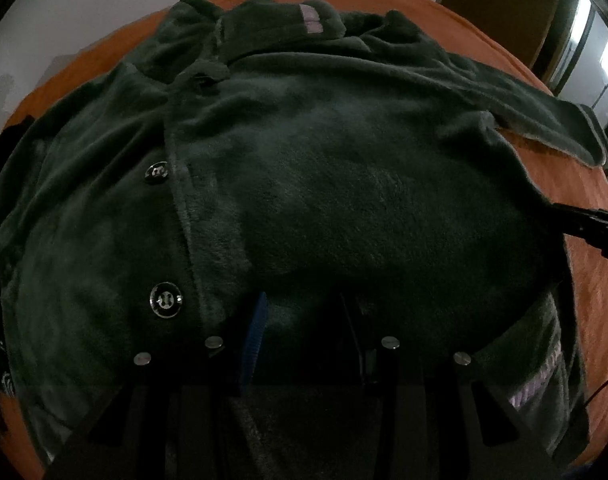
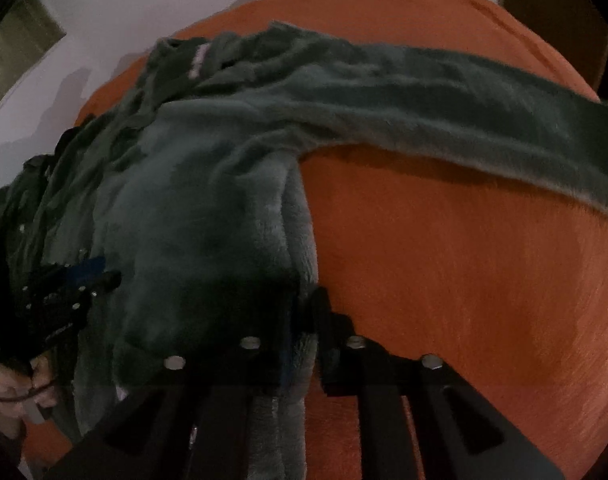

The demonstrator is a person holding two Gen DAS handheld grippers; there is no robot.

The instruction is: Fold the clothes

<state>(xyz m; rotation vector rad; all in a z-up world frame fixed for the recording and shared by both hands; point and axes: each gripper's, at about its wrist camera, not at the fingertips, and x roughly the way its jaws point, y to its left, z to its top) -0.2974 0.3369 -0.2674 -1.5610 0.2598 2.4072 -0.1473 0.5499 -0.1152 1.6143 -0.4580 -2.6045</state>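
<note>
A dark green fleece button-up top (image 1: 323,184) lies spread on an orange blanket (image 1: 583,280). Its placket with round metal buttons (image 1: 166,300) runs down the left. One sleeve (image 1: 543,116) stretches to the right. My left gripper (image 1: 304,320) is at the bottom hem with fleece bunched between its fingers. My right gripper (image 2: 304,320) is shut on the top's right side edge (image 2: 296,240). It shows in the left wrist view (image 1: 587,224) at the far right. The left gripper shows in the right wrist view (image 2: 76,288), held by a hand.
The orange blanket (image 2: 463,260) covers a bed. A white wall (image 1: 84,0) stands behind it. A dark door or cabinet (image 1: 503,0) and a bright window (image 1: 607,60) are at the back right. The sleeve (image 2: 463,120) crosses the blanket in the right wrist view.
</note>
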